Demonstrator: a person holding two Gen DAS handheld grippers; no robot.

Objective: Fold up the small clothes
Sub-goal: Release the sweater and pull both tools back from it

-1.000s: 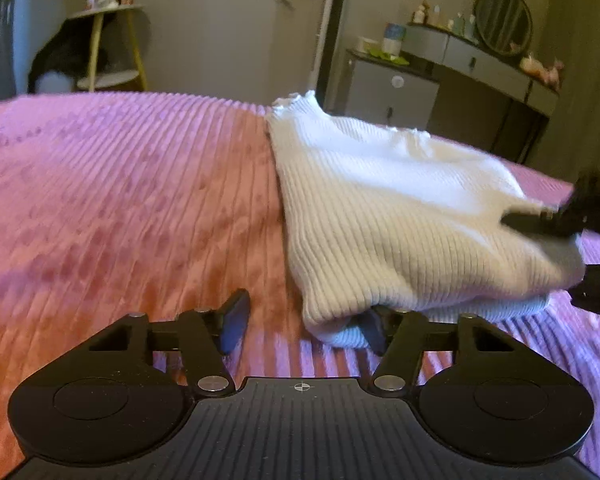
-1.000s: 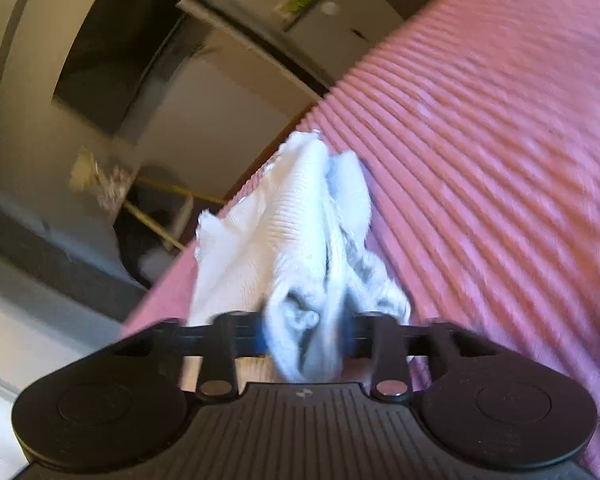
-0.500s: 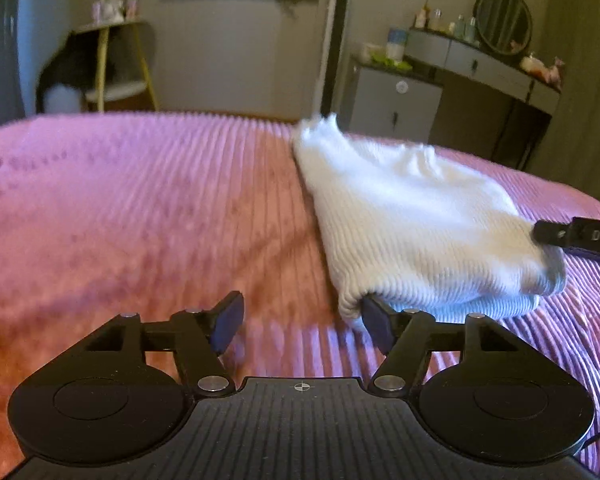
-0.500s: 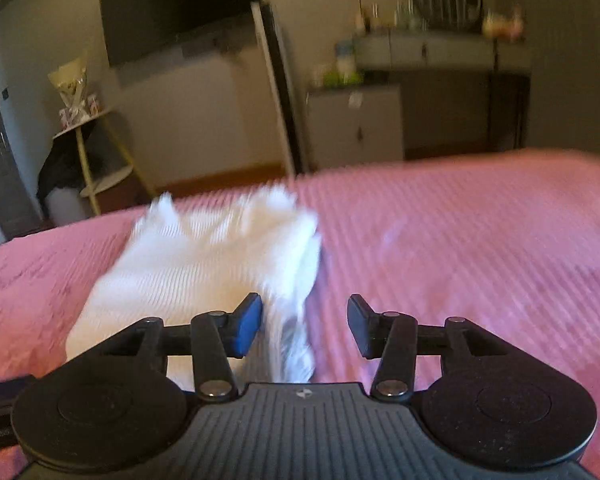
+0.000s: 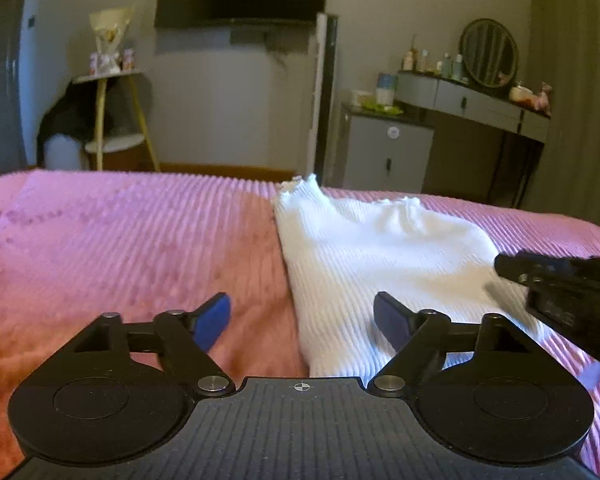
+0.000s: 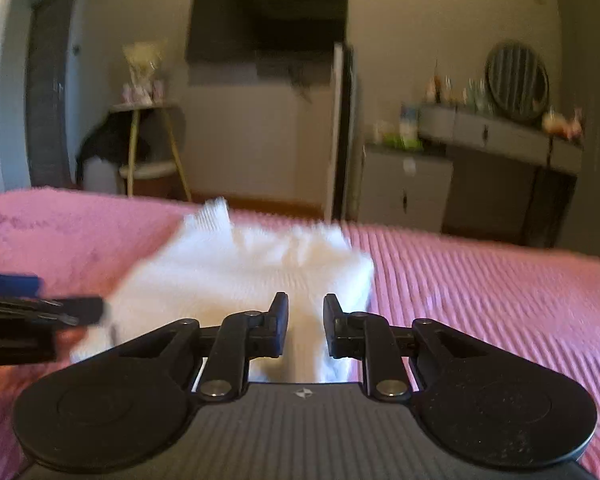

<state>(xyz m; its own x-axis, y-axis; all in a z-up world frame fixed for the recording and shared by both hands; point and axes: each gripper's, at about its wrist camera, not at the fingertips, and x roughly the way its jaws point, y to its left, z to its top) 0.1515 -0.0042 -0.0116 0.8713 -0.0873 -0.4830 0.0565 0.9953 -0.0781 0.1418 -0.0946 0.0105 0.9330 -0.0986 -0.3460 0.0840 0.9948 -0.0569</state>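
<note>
A white ribbed garment (image 5: 380,248) lies folded on the pink bedspread (image 5: 140,240). My left gripper (image 5: 302,320) hovers just above its near left corner. Its jaws are opening wide, and the blue pads (image 5: 214,318) touch no cloth. My right gripper (image 6: 306,320) hangs over the garment (image 6: 252,264) near its right edge. Its jaws are closing to a narrow gap with nothing pinched between them; the cloth shows below through the gap. Each view catches the other tool: the right gripper (image 5: 560,284) at the right margin, the left gripper (image 6: 40,308) at the left margin.
The ribbed pink bedspread (image 6: 480,288) stretches wide on both sides of the garment. Beyond the bed's far edge stand a round side table (image 5: 112,80), a grey cabinet (image 5: 388,148) and a dresser with a round mirror (image 5: 488,52).
The left gripper let go of the garment's near corner, widened and rose. The right gripper released the bunched cloth, rolled level, backed off, then narrowed its jaws. The garment now lies flat.
</note>
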